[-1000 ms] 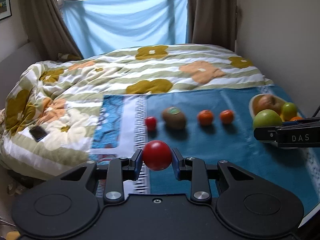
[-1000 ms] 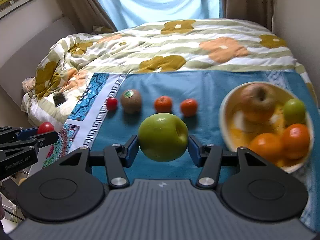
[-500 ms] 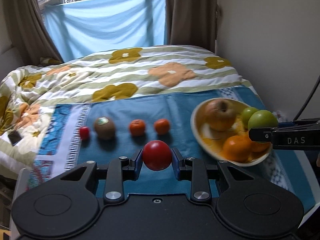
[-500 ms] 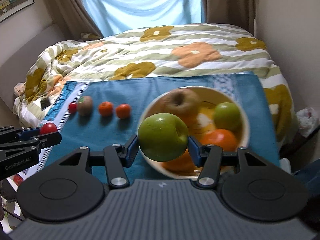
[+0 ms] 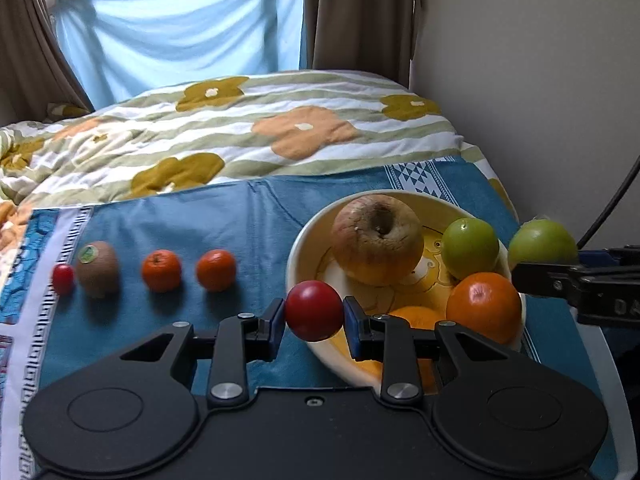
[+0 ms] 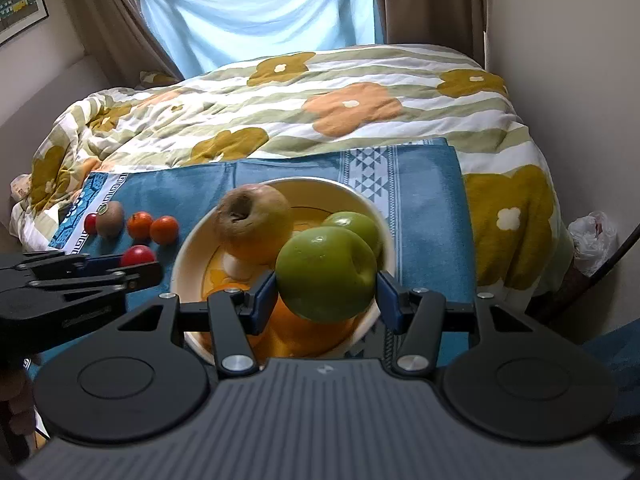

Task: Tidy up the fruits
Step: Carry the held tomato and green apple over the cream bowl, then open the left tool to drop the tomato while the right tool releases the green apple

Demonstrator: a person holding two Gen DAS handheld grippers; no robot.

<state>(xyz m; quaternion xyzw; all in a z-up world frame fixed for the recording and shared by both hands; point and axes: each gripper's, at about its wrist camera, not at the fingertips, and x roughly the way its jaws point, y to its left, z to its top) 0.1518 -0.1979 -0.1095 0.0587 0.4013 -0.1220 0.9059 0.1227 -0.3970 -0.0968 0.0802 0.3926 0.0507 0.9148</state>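
At the cloth's left edge I see a row of small fruits. My left gripper squeezes a tomato just over the bowl's left rim. My right gripper hugs a green apple right above the bowl's middle, so I think it drops first.

Background's pretty homey: a striped quilt with big mustard and orange flowers covers the bed, rumpled toward its left edge. A teal cloth with patterned white borders lies across the near end. Pale blue sheet hangs over the window, brown curtains either side. Framed picture on the left wall, white plastic bag on the floor past the right edge.
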